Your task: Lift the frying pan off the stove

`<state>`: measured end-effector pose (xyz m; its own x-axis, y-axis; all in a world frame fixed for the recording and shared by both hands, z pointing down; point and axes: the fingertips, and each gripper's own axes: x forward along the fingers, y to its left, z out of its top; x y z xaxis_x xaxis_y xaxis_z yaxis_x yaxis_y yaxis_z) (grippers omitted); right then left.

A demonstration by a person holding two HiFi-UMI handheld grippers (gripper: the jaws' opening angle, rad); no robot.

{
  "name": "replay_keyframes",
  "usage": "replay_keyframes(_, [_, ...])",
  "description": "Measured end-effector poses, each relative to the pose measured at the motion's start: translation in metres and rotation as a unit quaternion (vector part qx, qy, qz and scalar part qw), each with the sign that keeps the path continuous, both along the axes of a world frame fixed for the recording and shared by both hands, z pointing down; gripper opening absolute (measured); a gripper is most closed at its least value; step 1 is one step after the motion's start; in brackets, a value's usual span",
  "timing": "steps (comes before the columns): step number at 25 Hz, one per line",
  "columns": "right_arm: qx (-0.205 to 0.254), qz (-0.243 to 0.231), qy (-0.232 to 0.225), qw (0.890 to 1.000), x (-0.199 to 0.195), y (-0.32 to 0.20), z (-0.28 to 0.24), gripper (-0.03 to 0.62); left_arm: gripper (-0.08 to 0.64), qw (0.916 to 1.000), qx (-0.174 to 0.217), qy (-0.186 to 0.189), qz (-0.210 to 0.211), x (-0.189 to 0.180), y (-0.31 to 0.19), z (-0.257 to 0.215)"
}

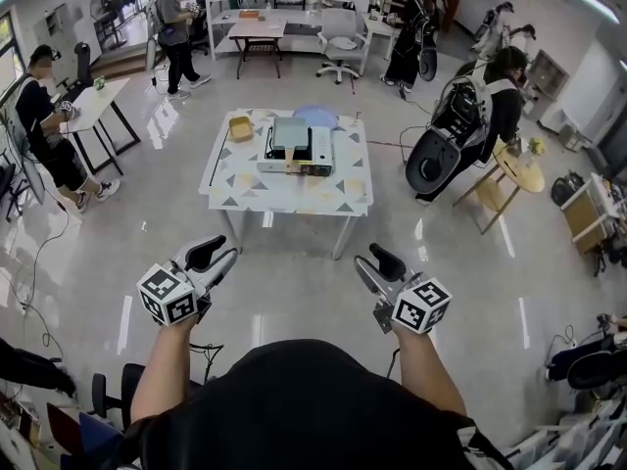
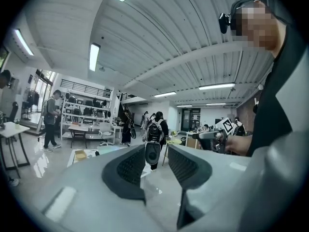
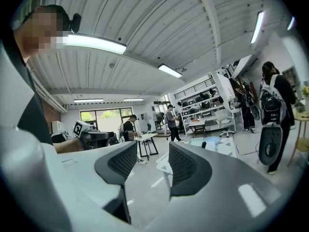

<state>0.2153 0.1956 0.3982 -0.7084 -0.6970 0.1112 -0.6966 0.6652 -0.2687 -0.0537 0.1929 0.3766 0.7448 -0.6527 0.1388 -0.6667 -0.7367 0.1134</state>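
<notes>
Two handheld grippers, 1 table set. Head view first.

1. Left gripper (image 1: 217, 259), grey w/ black pads, marker cube at rear: you hold it over glossy floor, jaws apart, nothing btwn them.
2. Right gripper (image 1: 377, 269), same build: jaws apart, empty. Both grippers are well apart from item 3.
3. White table w/ pastel triangle pattern (image 1: 294, 196): straight ahead of you, mid-room.
4. White-and-silver boxy tabletop stove (image 1: 313, 155): approx. centre of table top.
5. Grey flat square item (image 1: 290, 131): on the stove's far-left part. Whether this is the frying pan you can't tell at this range.
6. Pale blue round item (image 1: 315, 116): just behind the stove, at table's far edge.
7. Small tan open box (image 1: 240, 127): far-left corner of table, apart from the stove.

Left gripper view: your jaws stand apart, only air btwn the ribbed pads. The table shows low at left, far beyond them. Your right gripper shows at right.

Right gripper view: jaws apart, nothing btwn them. The table shows past the right-hand jaw, far off.
</notes>
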Motion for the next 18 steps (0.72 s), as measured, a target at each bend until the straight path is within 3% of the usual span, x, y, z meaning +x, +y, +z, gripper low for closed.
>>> replay_keyframes(5, [0.001,-0.009,0.002,1.000,0.014,-0.011,0.007,0.244,0.189,0.9999,-0.006,-0.011,-0.008,0.018,-0.004,0.008])
replay_keyframes(18, [-0.005,-0.026,0.006,1.000,0.021,-0.025,0.009,0.262,0.213,0.9995,-0.016,-0.015,-0.024,0.025,-0.009,0.014])
